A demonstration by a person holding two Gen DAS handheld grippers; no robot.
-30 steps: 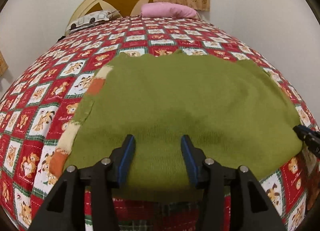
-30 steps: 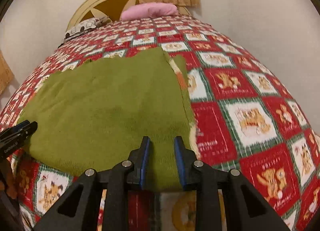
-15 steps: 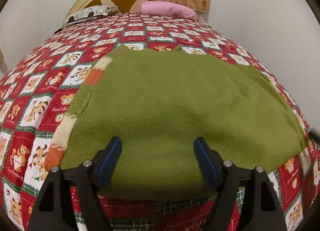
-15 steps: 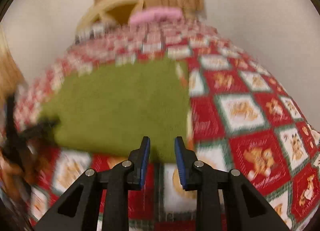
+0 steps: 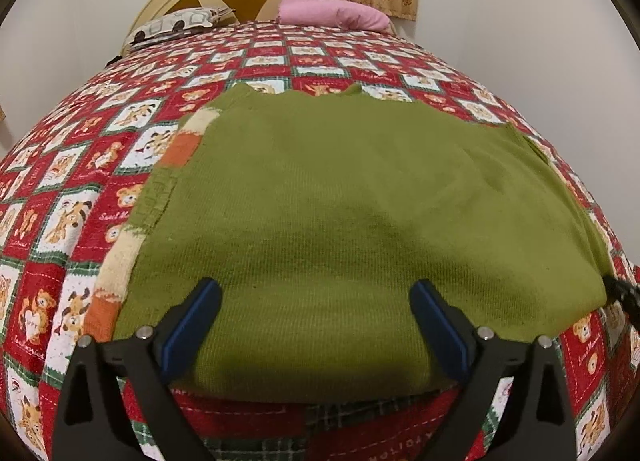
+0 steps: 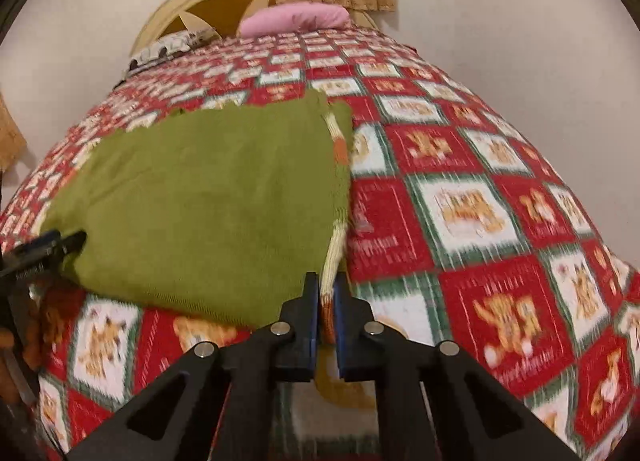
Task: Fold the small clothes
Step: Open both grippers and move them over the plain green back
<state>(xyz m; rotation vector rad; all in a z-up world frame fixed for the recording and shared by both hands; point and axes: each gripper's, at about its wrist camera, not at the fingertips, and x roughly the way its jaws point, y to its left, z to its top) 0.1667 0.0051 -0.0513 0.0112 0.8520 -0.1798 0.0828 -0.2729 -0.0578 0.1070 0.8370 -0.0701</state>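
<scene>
Left gripper (image 5: 316,315), its jaws just spread wide and released, hovers over the near edge of the green sweater (image 5: 340,221) on the bed (image 5: 60,189), while the right gripper (image 6: 327,309) has just clenched onto its striped cuff (image 6: 334,257).

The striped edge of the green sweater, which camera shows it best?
Left wrist view: the striped edge runs unblocked down the sweater. The right wrist view shows a blurred strip, its near end pinched in the right gripper.
</scene>
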